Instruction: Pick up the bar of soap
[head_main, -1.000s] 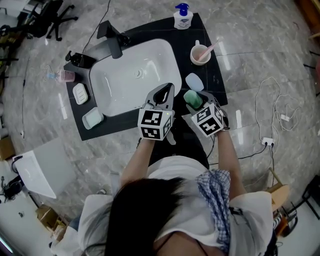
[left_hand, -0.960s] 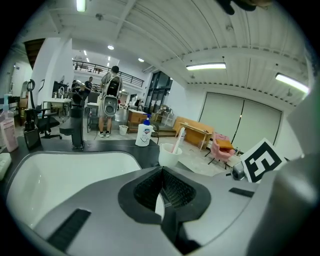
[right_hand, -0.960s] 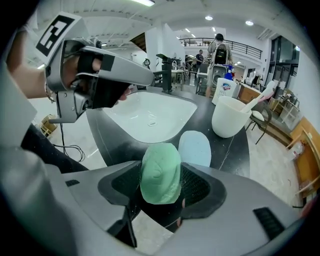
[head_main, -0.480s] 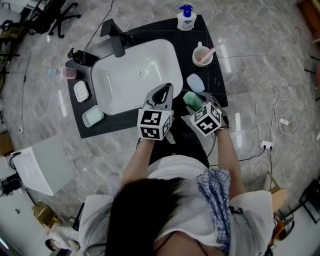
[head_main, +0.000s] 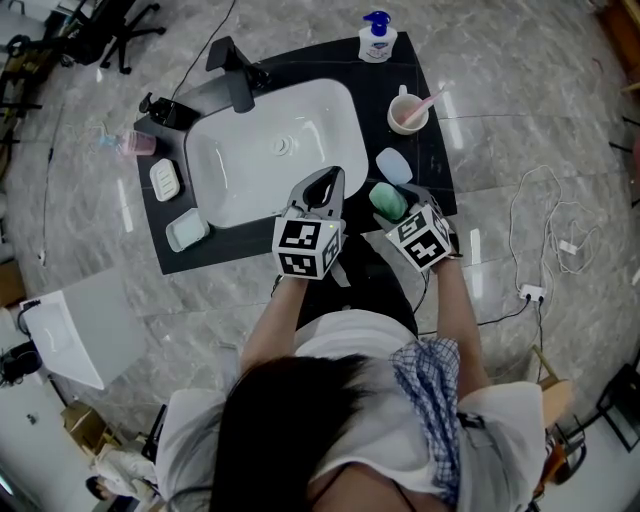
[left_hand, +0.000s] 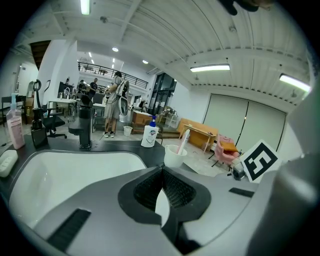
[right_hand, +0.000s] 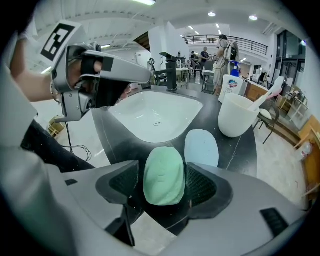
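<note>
Right gripper view: the right gripper (right_hand: 163, 181) jaws, just opening wider, straddle the green soap (right_hand: 163, 167) lying on the dark counter (right_hand: 235, 150), not clamping it. The left gripper (left_hand: 162, 172) jaws are closed together, empty

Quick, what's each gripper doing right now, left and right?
Left gripper: shut, nothing between the jaws.
Right gripper: open; the jaws have just been opening, with the green soap between them, not clamped.
</note>
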